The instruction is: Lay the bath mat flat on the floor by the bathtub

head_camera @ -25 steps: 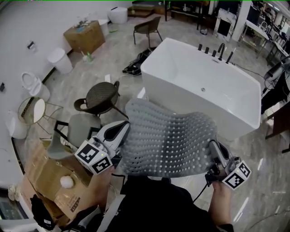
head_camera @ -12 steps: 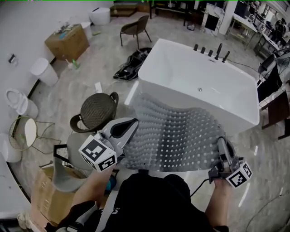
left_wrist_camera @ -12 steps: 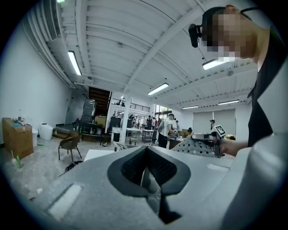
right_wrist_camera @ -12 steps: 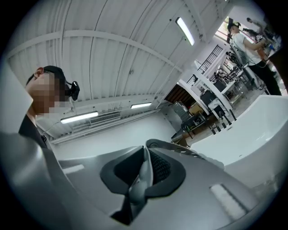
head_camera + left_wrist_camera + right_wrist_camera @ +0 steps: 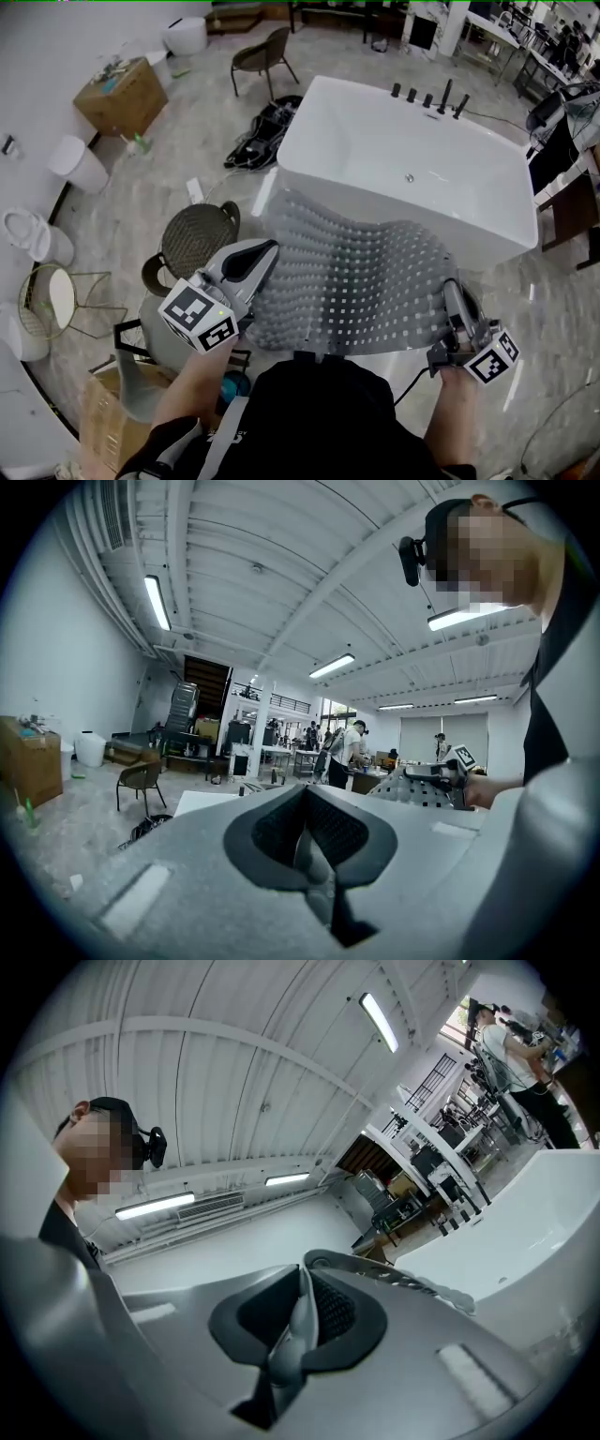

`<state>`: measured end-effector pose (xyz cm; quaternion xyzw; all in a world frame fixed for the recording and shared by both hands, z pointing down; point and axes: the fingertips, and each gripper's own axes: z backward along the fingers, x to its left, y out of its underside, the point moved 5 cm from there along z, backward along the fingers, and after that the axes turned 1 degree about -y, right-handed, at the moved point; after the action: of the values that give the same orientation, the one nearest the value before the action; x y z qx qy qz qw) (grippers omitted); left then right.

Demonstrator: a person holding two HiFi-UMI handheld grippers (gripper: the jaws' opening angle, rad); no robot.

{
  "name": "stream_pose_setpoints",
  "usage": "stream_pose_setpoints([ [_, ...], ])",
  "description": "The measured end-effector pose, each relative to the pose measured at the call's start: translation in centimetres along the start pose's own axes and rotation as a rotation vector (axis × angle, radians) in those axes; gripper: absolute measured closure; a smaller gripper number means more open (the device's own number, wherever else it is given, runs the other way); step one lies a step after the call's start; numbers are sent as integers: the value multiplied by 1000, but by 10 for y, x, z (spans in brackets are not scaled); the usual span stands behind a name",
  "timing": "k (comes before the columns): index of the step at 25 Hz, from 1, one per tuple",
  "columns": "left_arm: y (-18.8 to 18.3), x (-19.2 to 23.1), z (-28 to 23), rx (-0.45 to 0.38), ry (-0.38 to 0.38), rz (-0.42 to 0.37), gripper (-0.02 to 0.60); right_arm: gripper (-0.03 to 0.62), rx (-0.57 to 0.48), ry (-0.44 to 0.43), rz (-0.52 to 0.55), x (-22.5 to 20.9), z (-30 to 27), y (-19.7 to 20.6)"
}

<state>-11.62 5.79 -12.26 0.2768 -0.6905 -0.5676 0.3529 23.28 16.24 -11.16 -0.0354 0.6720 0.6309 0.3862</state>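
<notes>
A grey perforated bath mat (image 5: pixel 361 277) hangs stretched in the air in front of the person, its far edge over the near rim of the white bathtub (image 5: pixel 412 159). My left gripper (image 5: pixel 265 258) is shut on the mat's left edge, where a thin grey fold (image 5: pixel 309 850) shows pinched between the jaws. At the mat's right edge my right gripper (image 5: pixel 448 292) is shut on a grey fold (image 5: pixel 295 1326) of the same mat. Both grippers are held at about the same height, roughly waist level.
A dark wicker chair (image 5: pixel 197 234) stands left of the tub, close to the left gripper. Dark cloth (image 5: pixel 262 131) lies on the floor by the tub's far left corner. A wooden cabinet (image 5: pixel 122 94), a second chair (image 5: pixel 262 56) and cardboard boxes (image 5: pixel 103 412) stand further left.
The view has shifted towards the bathtub and the mat has moved with both grippers a little closer to the tub's near rim. Both grips are unchanged.
</notes>
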Motion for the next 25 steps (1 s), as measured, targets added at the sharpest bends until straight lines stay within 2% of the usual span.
stream_pose_setpoints([
  [8,15,7,-40,15,-9,14,574,576,25,-18,-31,-38,-6,11],
  [15,53,35,-68,45,5,66,574,576,70,33,-39,-67,-20,31],
  [19,83,55,-84,79,34,81,574,576,90,65,-45,-80,-30,53],
  [25,151,91,-108,124,39,79,574,576,101,94,-93,-129,-46,114],
])
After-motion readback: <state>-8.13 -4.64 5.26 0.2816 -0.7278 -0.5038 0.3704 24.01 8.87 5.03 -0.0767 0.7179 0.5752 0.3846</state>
